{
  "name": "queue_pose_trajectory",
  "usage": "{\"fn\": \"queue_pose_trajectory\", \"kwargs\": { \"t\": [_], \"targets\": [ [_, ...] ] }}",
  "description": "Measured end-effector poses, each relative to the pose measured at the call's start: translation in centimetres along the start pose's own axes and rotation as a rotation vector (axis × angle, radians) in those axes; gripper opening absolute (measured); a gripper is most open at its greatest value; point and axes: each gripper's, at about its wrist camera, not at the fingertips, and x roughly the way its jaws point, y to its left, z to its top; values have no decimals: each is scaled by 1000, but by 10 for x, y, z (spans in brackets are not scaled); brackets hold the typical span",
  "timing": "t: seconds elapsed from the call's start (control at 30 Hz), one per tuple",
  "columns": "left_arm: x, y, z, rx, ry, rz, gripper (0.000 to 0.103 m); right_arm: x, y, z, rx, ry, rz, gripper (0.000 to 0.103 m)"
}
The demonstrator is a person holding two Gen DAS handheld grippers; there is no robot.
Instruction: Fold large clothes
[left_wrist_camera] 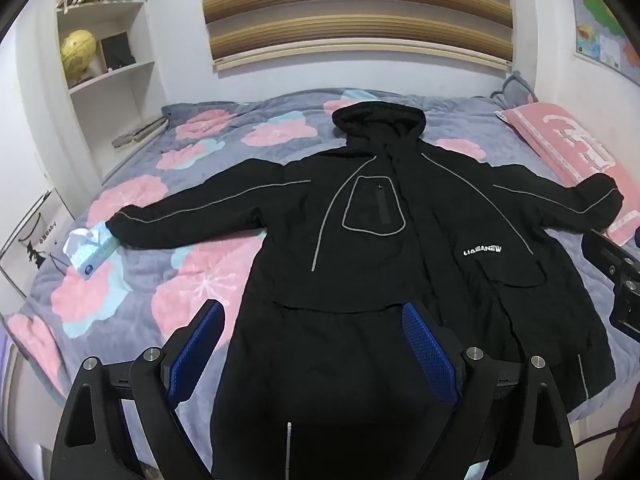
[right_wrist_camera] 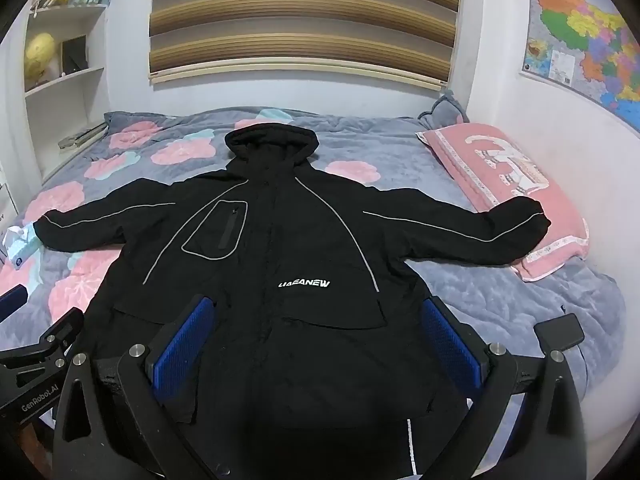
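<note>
While both tools (left_wrist_camera: 314, 334) (right_wrist_camera: 320, 330) hover spread wide, the black jacket (left_wrist_camera: 372, 240) lies flat just beneath them.

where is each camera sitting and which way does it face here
Left wrist view: sits on the left hand-held gripper, angled down over the jacket hem toward the blind; its open blue-padded fingers show, plus the other gripper's edge at right.
Right wrist view: sits on the right hand-held gripper, same direction from further right; its open fingers show, the left gripper at lower left.
Both share the jacket, bed, pink pillow, blind and shelf.
</note>
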Motion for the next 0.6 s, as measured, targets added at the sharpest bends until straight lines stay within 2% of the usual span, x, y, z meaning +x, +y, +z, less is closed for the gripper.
{"fn": "queue_pose_trajectory", "kwargs": {
  "t": [0.13,0.37,0.6],
  "targets": [
    [3,3,-1,-20,7,1,91,2,6,-1,-11,4,1,103],
    [19,30,-4,-65,33,-4,91,12,20,0,-33,23,7,103],
    [26,34,-5,-63,54,12,91,19,27,1,-41,38,16,103]
  ]
}}
